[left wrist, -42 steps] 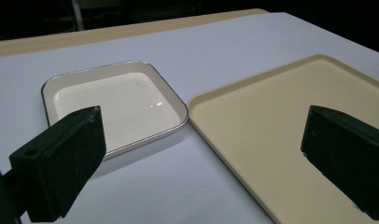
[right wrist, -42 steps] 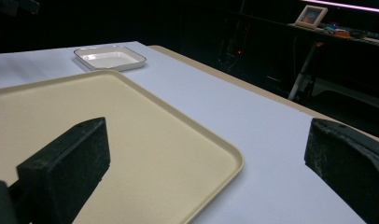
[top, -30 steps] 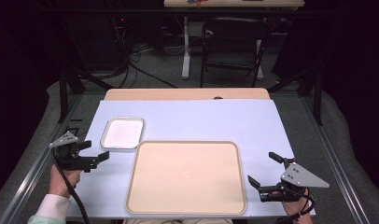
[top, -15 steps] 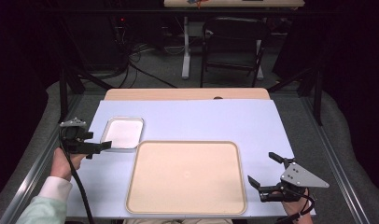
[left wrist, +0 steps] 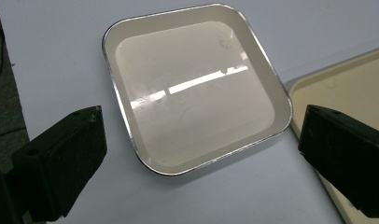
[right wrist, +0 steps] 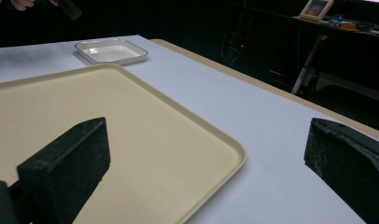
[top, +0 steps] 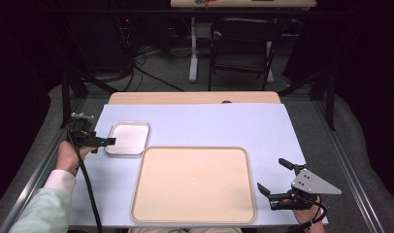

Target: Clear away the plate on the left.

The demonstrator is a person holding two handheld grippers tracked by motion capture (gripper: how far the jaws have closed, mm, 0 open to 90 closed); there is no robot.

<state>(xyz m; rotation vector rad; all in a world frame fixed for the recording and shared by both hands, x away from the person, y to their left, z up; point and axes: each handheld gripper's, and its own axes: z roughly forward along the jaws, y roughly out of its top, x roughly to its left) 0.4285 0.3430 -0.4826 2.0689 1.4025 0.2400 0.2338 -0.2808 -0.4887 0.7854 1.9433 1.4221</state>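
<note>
The bench (top: pixel 205 121) carries 2 things: a big tray (top: pixel 195 184) near you and a small dish (top: pixel 128 138) at its far left corner, just beside it. Your left gripper (top: pixel 104 141) hovers at the dish's left rim with its fingers (left wrist: pixel 61 158) spread wide, nothing between them. To grip well, lower until 1 finger slips inside the rim and the other stays outside, then close on the left wall; the glossy rim looks slippery, so bite deep and keep clear of the tray's edge. Your right gripper (top: pixel 275 187) waits by the tray's near right corner, fingers apart too. Since 1 second ago, the left gripper has travelled forward from beside the tray to the dish; the right has stayed put.
</note>
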